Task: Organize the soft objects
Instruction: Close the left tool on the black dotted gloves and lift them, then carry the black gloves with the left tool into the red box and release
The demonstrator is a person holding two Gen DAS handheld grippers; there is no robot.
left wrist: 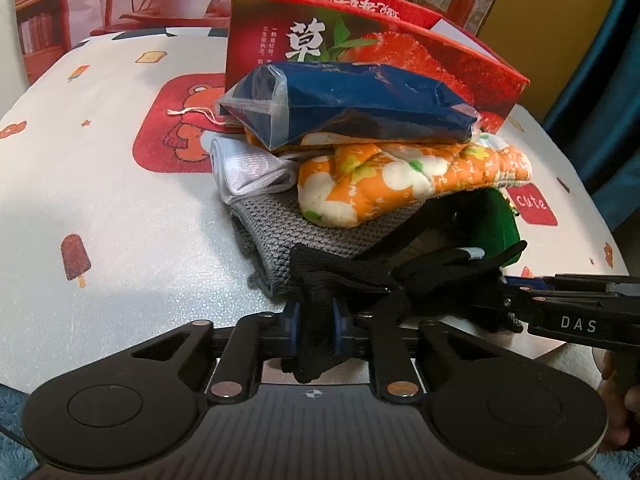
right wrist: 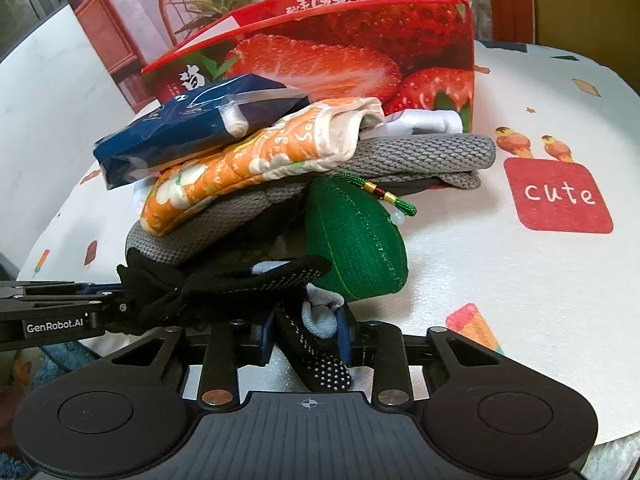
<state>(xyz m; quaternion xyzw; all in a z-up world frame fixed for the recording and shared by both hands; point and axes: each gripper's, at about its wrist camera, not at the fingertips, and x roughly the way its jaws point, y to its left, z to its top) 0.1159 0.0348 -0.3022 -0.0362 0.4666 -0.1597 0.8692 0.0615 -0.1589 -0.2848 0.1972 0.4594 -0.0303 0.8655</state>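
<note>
A heap of soft things lies on the table in front of a red strawberry box (left wrist: 360,44) (right wrist: 340,56). On top is a blue plastic packet (left wrist: 360,100) (right wrist: 192,120). Under it lie an orange flowered quilted mitt (left wrist: 400,176) (right wrist: 240,160), a folded white cloth (left wrist: 248,172), a grey knit cloth (left wrist: 280,236) (right wrist: 420,152) and a green stuffed pouch (right wrist: 356,240) with a tassel. At the near edge my left gripper (left wrist: 316,326) (right wrist: 120,300) is shut on black knit fabric (left wrist: 340,276). My right gripper (right wrist: 306,332) (left wrist: 508,296) is shut on a black dotted sock (right wrist: 316,360) with a pale blue lining.
The table wears a white cloth (left wrist: 120,200) (right wrist: 520,280) printed with ice lollies and red squares; it curves away to the left and right. A blue fluffy rug shows below its near edge. A printed backdrop with plants and a chair stands behind the box.
</note>
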